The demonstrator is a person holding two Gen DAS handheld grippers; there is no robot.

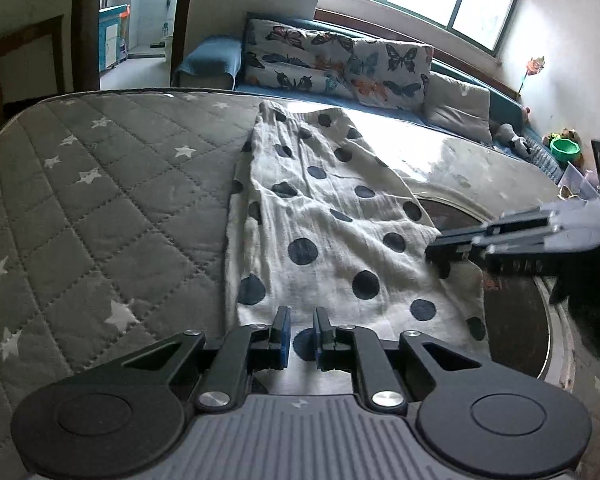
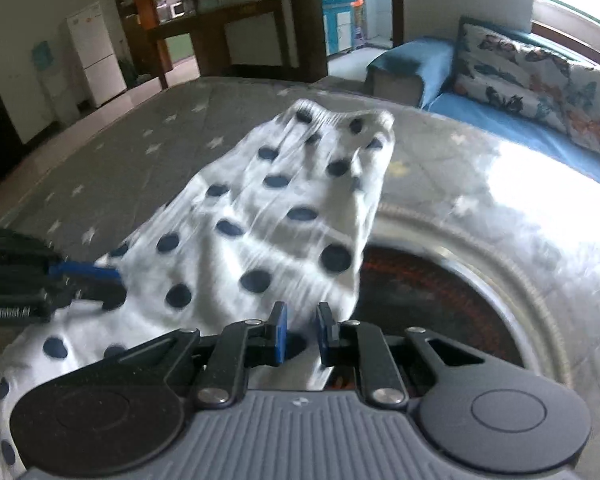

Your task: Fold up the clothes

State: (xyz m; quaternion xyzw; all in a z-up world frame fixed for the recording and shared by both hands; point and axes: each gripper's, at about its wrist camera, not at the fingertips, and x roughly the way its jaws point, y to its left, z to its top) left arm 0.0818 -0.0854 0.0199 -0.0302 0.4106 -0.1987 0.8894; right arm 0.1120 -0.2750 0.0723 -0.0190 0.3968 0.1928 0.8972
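A white garment with dark blue polka dots [image 1: 332, 216] lies lengthwise on a grey quilted star-pattern mattress [image 1: 100, 200]. My left gripper [image 1: 302, 334] sits at the garment's near hem with a small gap between its blue pads, cloth between them. My right gripper [image 2: 302, 330] is at the garment's right near edge [image 2: 260, 220], jaws narrowly apart with cloth between them; it also shows in the left wrist view [image 1: 452, 252] touching the cloth. The left gripper appears at the left of the right wrist view [image 2: 80, 276].
A round dark patterned patch with a pale ring [image 1: 512, 316] lies under the garment's right side. A blue sofa with butterfly cushions [image 1: 340, 60] lines the far side. A green bowl [image 1: 565, 150] and toys sit far right. A white fridge [image 2: 96, 56] stands beyond.
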